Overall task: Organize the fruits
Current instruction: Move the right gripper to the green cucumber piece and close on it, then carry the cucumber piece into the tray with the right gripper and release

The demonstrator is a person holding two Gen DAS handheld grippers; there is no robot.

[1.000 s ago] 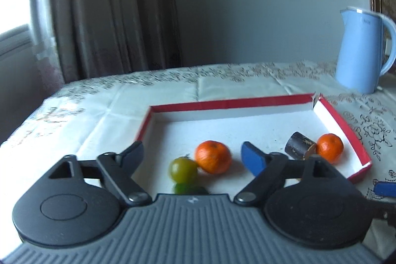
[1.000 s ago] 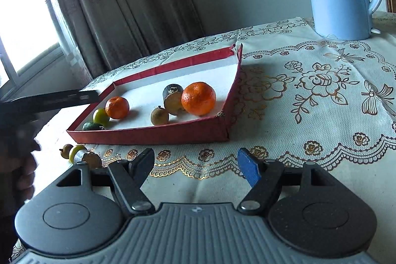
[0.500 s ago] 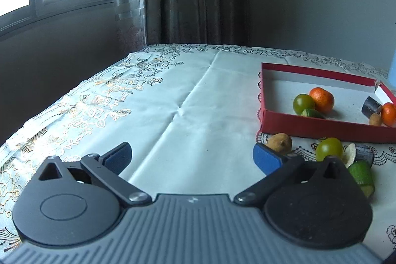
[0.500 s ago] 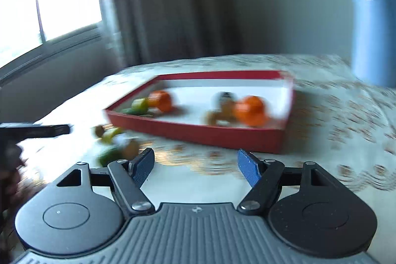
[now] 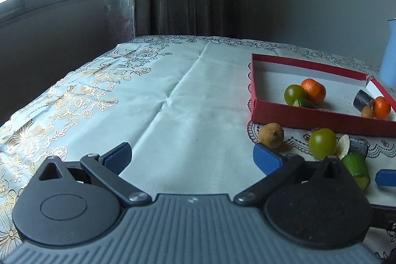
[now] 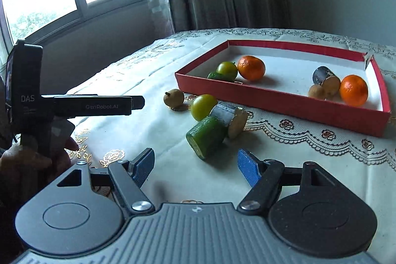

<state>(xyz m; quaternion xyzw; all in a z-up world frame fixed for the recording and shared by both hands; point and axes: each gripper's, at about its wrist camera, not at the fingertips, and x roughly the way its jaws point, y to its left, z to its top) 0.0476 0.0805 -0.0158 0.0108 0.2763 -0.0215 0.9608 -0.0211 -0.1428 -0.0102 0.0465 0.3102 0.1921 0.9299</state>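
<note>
Both tools have swung away from the tray toward the loose fruit on the near side of it. Left tool (image 5: 191, 156): jaws have just been opening, now spread to full width, nothing between them, over bare table (image 5: 173, 95). Right tool (image 6: 195, 165): jaws parted at a moderate width, released, nothing between the pads.

Just ahead of the right tool lies a green cucumber piece (image 6: 206, 136), touching a cut eggplant piece (image 6: 229, 116). A green tomato (image 6: 203, 107) sits just behind them, and a brown fruit (image 6: 174, 97) lies near it to the left. All four rest on the table, outside the red tray (image 6: 272, 100).

Inside the tray: two oranges, a green tomato, a green piece, an eggplant piece, a brown fruit.

Step in hand, as judged: approach for the next pickup. The next move calls for centring the right tool on the cucumber piece, lowering the pads astride it, then closing without knocking the eggplant piece.
</note>
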